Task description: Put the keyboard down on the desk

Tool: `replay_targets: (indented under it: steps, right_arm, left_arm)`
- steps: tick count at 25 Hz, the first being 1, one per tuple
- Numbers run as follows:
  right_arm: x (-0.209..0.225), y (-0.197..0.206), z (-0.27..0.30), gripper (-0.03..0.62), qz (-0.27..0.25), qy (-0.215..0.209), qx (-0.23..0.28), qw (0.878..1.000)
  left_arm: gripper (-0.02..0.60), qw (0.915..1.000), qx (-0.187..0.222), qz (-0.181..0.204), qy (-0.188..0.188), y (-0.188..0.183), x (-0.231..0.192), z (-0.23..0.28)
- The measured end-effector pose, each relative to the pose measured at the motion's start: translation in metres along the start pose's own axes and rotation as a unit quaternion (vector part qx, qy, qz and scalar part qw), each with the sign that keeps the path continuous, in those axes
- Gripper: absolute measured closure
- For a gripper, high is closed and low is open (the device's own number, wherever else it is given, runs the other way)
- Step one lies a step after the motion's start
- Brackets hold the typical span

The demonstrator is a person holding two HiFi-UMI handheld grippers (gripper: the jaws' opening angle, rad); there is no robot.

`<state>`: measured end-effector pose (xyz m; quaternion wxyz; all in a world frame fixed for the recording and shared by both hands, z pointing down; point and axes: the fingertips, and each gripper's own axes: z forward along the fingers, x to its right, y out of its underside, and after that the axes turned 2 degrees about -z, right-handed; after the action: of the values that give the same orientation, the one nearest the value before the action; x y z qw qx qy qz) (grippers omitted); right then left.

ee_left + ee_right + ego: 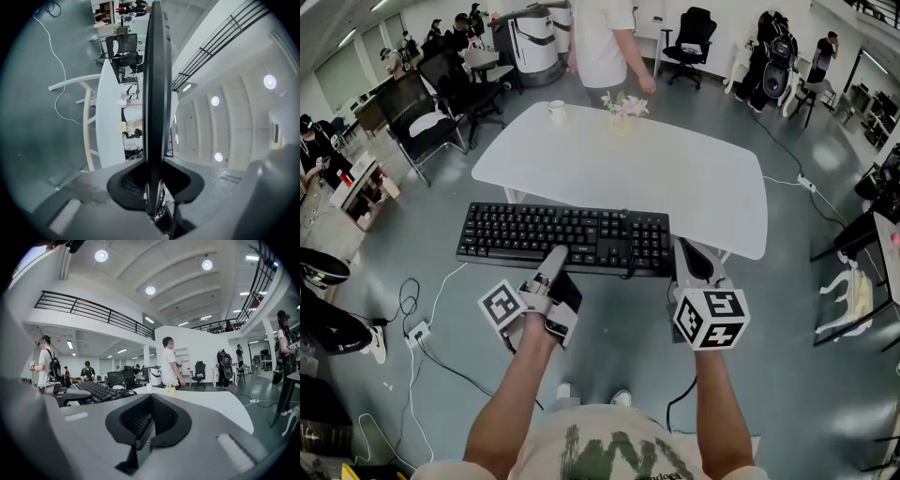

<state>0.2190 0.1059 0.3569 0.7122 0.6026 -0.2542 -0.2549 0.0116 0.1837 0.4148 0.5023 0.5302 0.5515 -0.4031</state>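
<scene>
Left gripper (pixel 553 259): jaws nearly together, pinched on the keyboard's near long edge, about midway along it.
Keyboard (pixel 562 234): black, keys up, carried in the air just in front of the desk's near edge; not yet set down, as I judge it.
Keyboard lead (pixel 629 266): loops under the near edge, right of the grip.
Right gripper (pixel 693 253): jaws together on nothing, just beside the keyboard's right end.
Risk, grip: a single pinch on one thin edge carries the whole board, so the far edge could droop or the board could twist out.
Risk, desk edge: if it comes in too low, the far edge may knock the rim.
Risk, lead: the loop might catch on the rim or end up under the board.
Desk (pixel 675 183): white and rounded, with its near half bare.
Cup (pixel 557 110) and flowers (pixel 623 105): on the far edge, well apart from the keyboard.
Room, left: office chairs (pixel 417 117), a power strip (pixel 418 332) and cables on the grey floor.
Room, middle: a person in a white top (pixel 602 42) stands at the desk's far side.
Room, right: more chairs and people farther off.
</scene>
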Motion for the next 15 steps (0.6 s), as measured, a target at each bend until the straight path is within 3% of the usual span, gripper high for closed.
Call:
replay_targets:
  steps: [15]
  right_arm:
    - [0.019,0.011,0.012,0.594,-0.005,-0.027,-0.005,1.0]
  left_arm:
    - [0.492,0.9999,0.014,-0.002,-0.006,0.016,-0.015,0.016]
